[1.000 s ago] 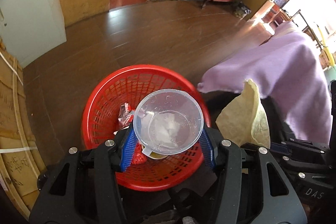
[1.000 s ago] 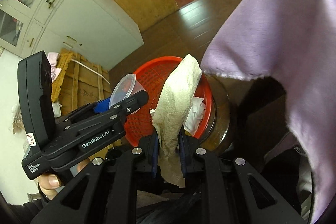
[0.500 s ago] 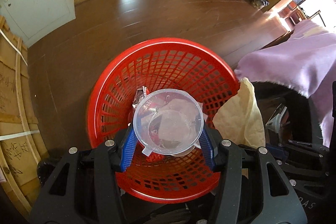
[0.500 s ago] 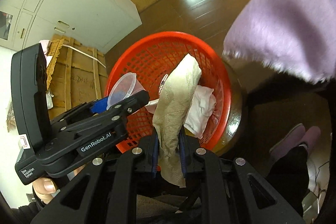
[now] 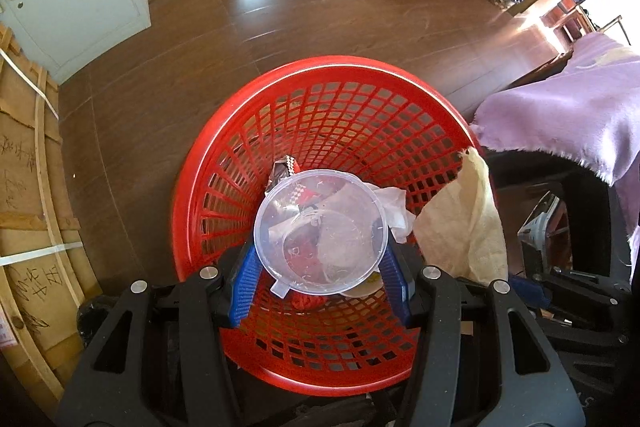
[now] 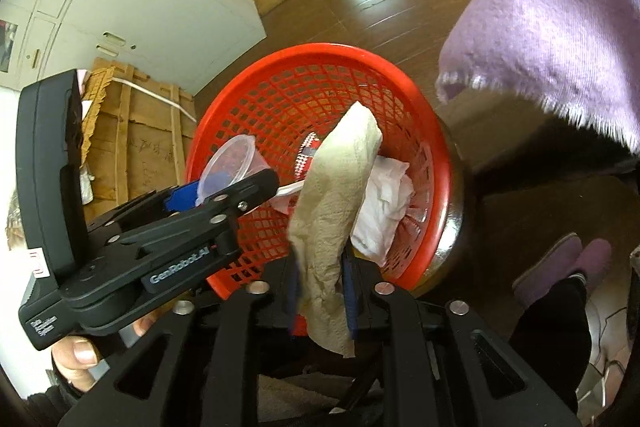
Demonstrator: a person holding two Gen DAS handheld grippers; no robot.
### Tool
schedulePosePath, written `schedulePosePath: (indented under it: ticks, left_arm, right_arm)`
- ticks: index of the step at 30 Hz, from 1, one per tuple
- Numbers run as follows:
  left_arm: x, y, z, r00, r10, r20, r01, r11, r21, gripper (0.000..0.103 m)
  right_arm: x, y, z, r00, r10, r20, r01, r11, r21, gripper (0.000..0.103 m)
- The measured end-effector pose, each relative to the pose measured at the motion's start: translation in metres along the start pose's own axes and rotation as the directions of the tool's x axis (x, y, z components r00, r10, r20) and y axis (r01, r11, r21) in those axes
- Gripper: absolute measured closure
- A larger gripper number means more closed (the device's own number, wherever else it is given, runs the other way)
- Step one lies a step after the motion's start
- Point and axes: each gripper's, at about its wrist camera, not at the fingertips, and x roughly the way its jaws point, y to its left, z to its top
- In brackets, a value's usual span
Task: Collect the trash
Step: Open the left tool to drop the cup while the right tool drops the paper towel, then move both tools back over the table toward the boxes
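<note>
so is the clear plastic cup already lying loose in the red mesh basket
No, the clear plastic cup sits clamped between the left gripper's blue pads above the red mesh basket.

basket (image 5: 400,115): red plastic lattice, i am seeing it showing a glossy rim. cup (image 5: 320,239): clear thin plastic, scuffed, shining faintly. paper towel (image 6: 340,195): beige, quilted, matt, creasing softly. tissue (image 6: 384,203): white, crumpled, matt. floor (image 5: 320,19): dark wood boards, polished, reflecting light. cloth (image 6: 560,19): lilac, fuzzy weave, fraying at the edge. crate (image 6: 148,143): rough, unfinished wood. left gripper (image 5: 320,279): i am noting matt black plastic with ribbed blue pads (image 5: 244,283) and bright metal screws.
</note>
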Motion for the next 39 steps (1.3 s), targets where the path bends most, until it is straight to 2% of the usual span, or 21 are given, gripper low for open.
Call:
schedulePosePath:
  ticks: [1, 3, 9, 14, 18, 21, 23, 25, 27, 30, 32, 34, 35, 39]
  left_arm:
    - [0.0, -0.001, 0.0, 1.0, -0.001, -0.005, 0.001, 1.0, -0.002, 0.049]
    - [0.0, 0.001, 0.001, 1.0, -0.007, -0.016, 0.007, 1.0, -0.015, 0.045]
    - [-0.018, -0.002, 0.003, 1.0, 0.01, 0.012, -0.01, 1.0, -0.017, 0.035]
    - [-0.042, -0.016, 0.004, 0.998, -0.002, 0.055, 0.001, 1.0, 0.002, 0.034]
    - [-0.077, -0.047, 0.007, 0.991, -0.045, 0.124, 0.038, 0.998, 0.057, 0.034]
    - [-0.108, -0.093, 0.006, 0.978, -0.087, 0.188, 0.054, 0.984, 0.172, 0.034]
    - [-0.122, -0.122, 0.003, 0.969, -0.116, 0.218, 0.058, 0.966, 0.253, 0.033]
    - [-0.141, -0.164, -0.003, 0.953, -0.162, 0.256, 0.062, 0.932, 0.358, 0.031]
    - [-0.158, -0.209, -0.011, 0.936, -0.209, 0.284, 0.06, 0.888, 0.457, 0.029]
    - [-0.173, -0.269, -0.023, 0.915, -0.275, 0.295, 0.065, 0.823, 0.565, 0.025]
    - [-0.181, -0.314, -0.031, 0.902, -0.326, 0.281, 0.078, 0.766, 0.638, 0.022]
    - [-0.185, -0.347, -0.037, 0.895, -0.348, 0.281, 0.071, 0.731, 0.679, 0.02]
    - [-0.19, -0.369, -0.041, 0.886, -0.367, 0.282, 0.068, 0.705, 0.706, 0.019]
    - [-0.193, -0.43, -0.052, 0.87, -0.404, 0.282, 0.051, 0.644, 0.763, 0.015]
  right_arm:
    - [-0.001, -0.001, 0.0, 1.0, 0.0, 0.004, 0.0, 1.0, 0.006, 0.059]
    - [-0.003, -0.002, 0.0, 1.0, -0.01, 0.02, 0.009, 1.0, 0.014, 0.052]
    - [-0.022, -0.005, -0.006, 0.999, 0.013, 0.047, -0.013, 1.0, 0.012, 0.052]
    - [-0.067, -0.007, -0.026, 0.992, 0.042, 0.122, -0.04, 0.999, -0.022, 0.052]
    - [-0.127, -0.011, -0.049, 0.972, 0.055, 0.23, -0.042, 0.997, -0.064, 0.052]
    - [-0.18, -0.021, -0.068, 0.943, 0.048, 0.329, -0.024, 0.997, -0.077, 0.05]
    - [-0.222, -0.032, -0.086, 0.906, 0.011, 0.424, 0.018, 0.998, -0.064, 0.038]
    - [-0.258, -0.047, -0.102, 0.865, -0.034, 0.501, 0.055, 0.998, -0.027, 0.035]
    - [-0.296, -0.071, -0.121, 0.815, -0.103, 0.57, 0.1, 0.994, 0.037, 0.033]
    - [-0.339, -0.109, -0.146, 0.75, -0.234, 0.619, 0.163, 0.972, 0.169, 0.031]
    - [-0.366, -0.141, -0.164, 0.709, -0.34, 0.618, 0.204, 0.937, 0.282, 0.03]
    - [-0.39, -0.17, -0.18, 0.668, -0.435, 0.604, 0.236, 0.893, 0.382, 0.029]
    - [-0.398, -0.179, -0.186, 0.655, -0.46, 0.6, 0.239, 0.879, 0.413, 0.028]
    - [-0.442, -0.237, -0.22, 0.569, -0.598, 0.565, 0.235, 0.777, 0.584, 0.027]
